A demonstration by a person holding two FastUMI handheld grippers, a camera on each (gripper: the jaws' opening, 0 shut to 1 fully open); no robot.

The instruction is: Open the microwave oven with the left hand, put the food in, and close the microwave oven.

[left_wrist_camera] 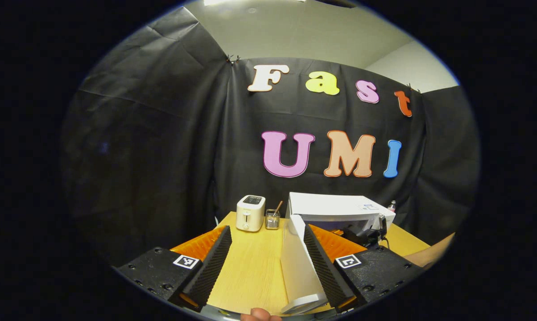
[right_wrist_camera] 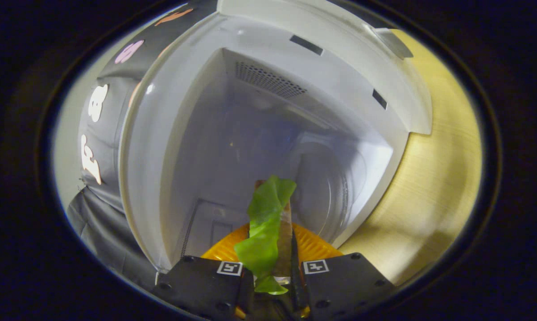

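Left gripper (left_wrist_camera: 264, 267) hangs spread beside the open door (left_wrist_camera: 297, 263) of the microwave (left_wrist_camera: 335, 207), while right gripper (right_wrist_camera: 273, 267) pinches the limp, light, seemingly layered food (right_wrist_camera: 266, 223) near its end, at the cavity mouth.

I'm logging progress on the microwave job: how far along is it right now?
Done: the microwave is open, its door swung out beside the left hand-held gripper, which is open and holds nothing. In hand: the right hand-held gripper is shut on the food, a green leaf with a brown piece, pointing into the cavity. Left: set the food down inside, pull out, close the door.
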